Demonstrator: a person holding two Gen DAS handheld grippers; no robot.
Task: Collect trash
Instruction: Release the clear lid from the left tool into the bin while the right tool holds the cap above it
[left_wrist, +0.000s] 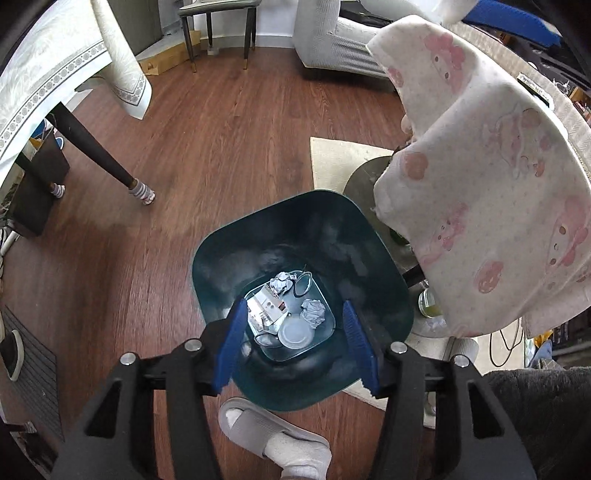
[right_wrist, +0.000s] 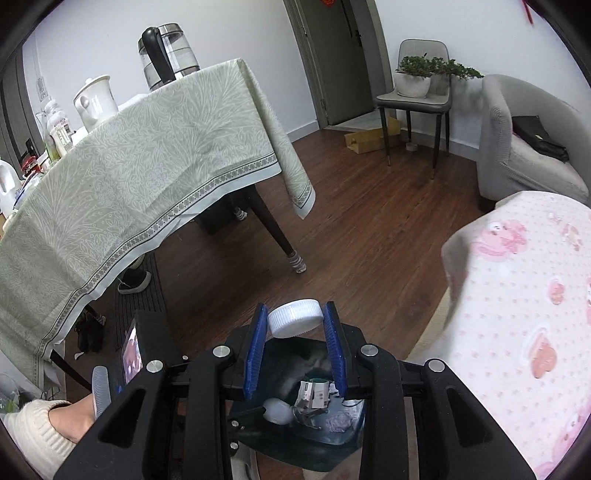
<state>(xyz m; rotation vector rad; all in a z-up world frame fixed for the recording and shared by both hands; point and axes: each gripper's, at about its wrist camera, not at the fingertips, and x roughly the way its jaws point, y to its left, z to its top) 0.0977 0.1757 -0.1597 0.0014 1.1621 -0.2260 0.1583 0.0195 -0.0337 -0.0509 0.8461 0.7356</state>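
Bin (left_wrist: 221, 266) already holds paper balls (left_wrist: 313, 312), box, lid. Left gripper (left_wrist: 295, 345) jaws wide, empty, above bin. Right gripper (right_wrist: 295, 345) jaws clamp white cap (right_wrist: 294, 318) at 12 o'clock above bin; drop pending.

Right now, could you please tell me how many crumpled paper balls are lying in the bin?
2 visible: one paper ball at the far side of the bin floor, another at its right, beside the round lid. More may hide beneath the carton.

The bin (left_wrist: 295, 236) mouth lies unobstructed from above, flanked by a pink-printed cloth (left_wrist: 491, 177) and table leg (left_wrist: 96, 147).
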